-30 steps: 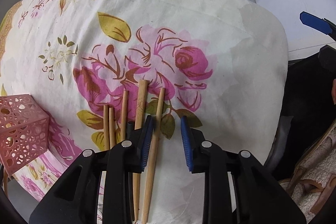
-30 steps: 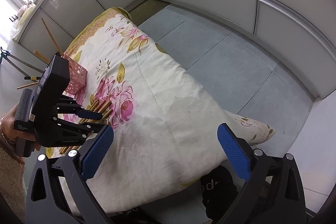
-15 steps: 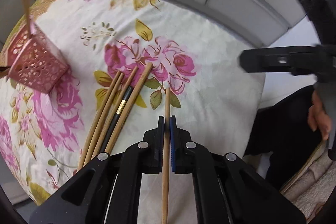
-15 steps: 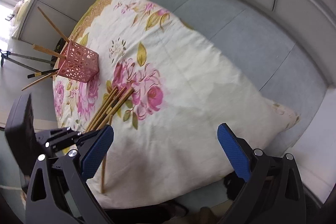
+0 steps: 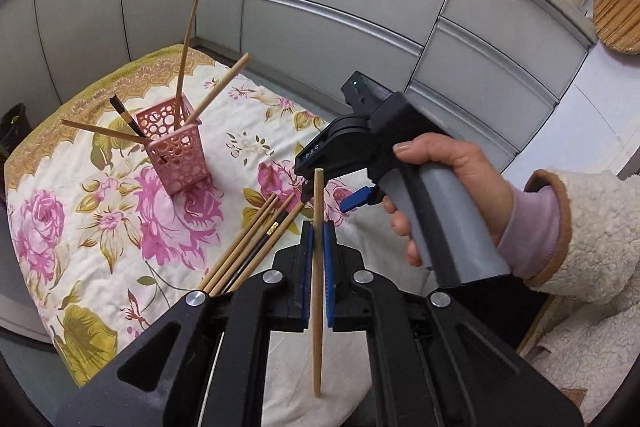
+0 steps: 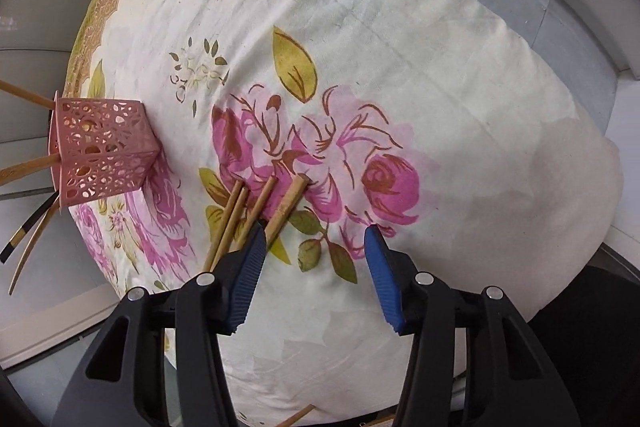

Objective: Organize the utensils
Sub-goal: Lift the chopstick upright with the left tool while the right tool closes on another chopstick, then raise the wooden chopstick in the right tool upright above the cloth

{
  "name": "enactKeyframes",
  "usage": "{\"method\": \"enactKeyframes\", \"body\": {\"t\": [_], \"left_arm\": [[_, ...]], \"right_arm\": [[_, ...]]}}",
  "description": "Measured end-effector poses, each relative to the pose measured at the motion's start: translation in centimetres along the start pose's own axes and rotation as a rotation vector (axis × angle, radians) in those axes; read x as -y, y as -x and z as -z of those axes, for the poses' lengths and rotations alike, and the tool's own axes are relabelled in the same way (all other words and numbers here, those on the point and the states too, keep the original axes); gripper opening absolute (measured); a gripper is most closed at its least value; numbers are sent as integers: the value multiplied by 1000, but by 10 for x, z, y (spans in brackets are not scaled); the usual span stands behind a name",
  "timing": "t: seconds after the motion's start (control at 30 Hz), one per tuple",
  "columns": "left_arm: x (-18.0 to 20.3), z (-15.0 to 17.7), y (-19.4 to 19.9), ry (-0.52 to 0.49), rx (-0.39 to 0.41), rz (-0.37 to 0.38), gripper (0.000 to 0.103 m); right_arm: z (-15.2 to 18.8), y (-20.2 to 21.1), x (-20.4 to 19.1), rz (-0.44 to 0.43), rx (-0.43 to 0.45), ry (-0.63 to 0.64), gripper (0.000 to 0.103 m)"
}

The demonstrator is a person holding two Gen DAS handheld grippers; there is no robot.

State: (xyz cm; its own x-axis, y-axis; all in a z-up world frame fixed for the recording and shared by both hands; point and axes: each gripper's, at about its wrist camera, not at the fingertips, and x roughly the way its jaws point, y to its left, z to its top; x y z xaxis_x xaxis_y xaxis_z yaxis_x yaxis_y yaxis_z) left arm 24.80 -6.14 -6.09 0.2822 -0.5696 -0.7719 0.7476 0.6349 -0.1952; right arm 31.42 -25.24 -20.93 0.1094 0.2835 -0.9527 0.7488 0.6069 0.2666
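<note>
My left gripper (image 5: 318,227) is shut on a bamboo chopstick (image 5: 317,307) and holds it upright, lifted off the cloth. Several more chopsticks (image 5: 256,243) lie in a bundle on the floral cloth (image 5: 100,235). A pink perforated holder (image 5: 174,145) stands behind them with several chopsticks leaning in it. My right gripper (image 6: 316,239) is open, its left pad (image 6: 246,275) just above the bundle of chopsticks (image 6: 256,211). The holder shows at the left of the right wrist view (image 6: 100,151). The right gripper also shows in the left wrist view (image 5: 352,201), held by a hand.
The floral cloth (image 6: 440,75) covers a rounded table that drops off at right and front. Grey cabinet fronts (image 5: 340,27) stand behind it. A hand in a fleecy sleeve (image 5: 580,239) fills the right of the left wrist view.
My left gripper closed on one chopstick and lifted it up and away from the bundle. My right gripper came down close over the remaining chopsticks.
</note>
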Motion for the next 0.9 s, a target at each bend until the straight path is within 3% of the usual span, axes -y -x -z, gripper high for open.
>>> {"method": "enactKeyframes", "body": {"t": [0.4, 0.47, 0.53, 0.67, 0.8, 0.87, 0.9], "left_arm": [[0, -1, 41, 12, 105, -2, 4], [0, -2, 45, 17, 118, -4, 4], [-1, -3, 50, 22, 130, -4, 4], [-1, -3, 57, 28, 151, -1, 4], [1, -4, 60, 27, 166, 8, 4], [1, -5, 61, 28, 171, 9, 4], [2, -5, 61, 28, 171, 8, 4]], "right_arm": [[5, -19, -34, 157, 119, 45, 52], [11, -19, -35, 187, 135, 87, 45], [15, -18, -33, 217, 136, 136, 28], [17, -12, -15, 268, 53, 160, 12], [21, -8, -8, 250, 30, 178, 12], [25, -9, -9, 277, 49, 213, 16], [30, -12, -17, 280, 60, 233, 23]]}}
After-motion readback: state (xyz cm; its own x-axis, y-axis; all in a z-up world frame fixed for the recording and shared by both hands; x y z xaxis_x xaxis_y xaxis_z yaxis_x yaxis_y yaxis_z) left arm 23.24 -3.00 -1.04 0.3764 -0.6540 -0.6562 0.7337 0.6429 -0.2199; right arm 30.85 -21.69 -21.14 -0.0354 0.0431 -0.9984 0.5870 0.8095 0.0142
